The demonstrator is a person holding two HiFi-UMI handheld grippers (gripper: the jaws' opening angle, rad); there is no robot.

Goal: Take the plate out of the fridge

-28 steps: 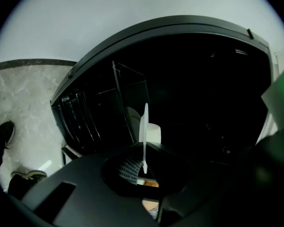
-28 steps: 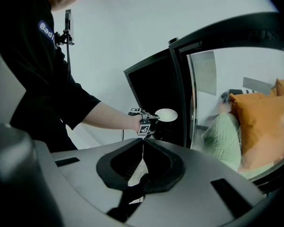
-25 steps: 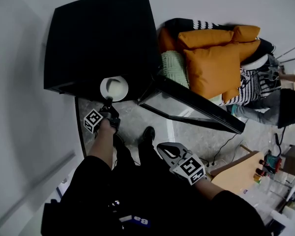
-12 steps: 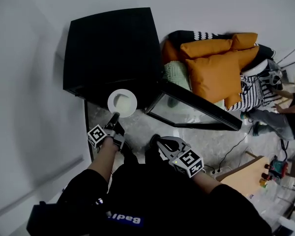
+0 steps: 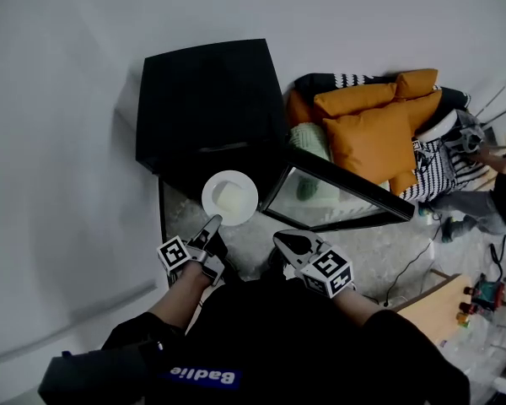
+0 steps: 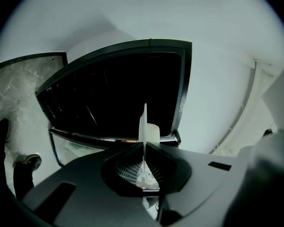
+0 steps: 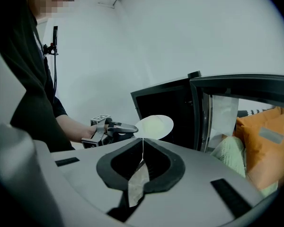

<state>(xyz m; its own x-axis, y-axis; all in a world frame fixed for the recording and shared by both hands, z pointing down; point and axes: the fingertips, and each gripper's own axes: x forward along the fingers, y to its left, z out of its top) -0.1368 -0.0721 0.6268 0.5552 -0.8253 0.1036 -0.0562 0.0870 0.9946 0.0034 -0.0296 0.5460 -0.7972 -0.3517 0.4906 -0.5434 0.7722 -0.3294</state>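
— Since a second ago the plate has risen, out in front of the fridge, its rim clamped in the left gripper.
— Right gripper?
— Closed on nothing, near the open door.

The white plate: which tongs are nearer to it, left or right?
Left. The left tongs hold the plate by its near rim. The right tongs, shut and empty, are apart from it, to its lower right in the head view.

Grey marbled floor, black fridge standing on it against the white wall, a person's dark shoes in front, thin black cable lying at right
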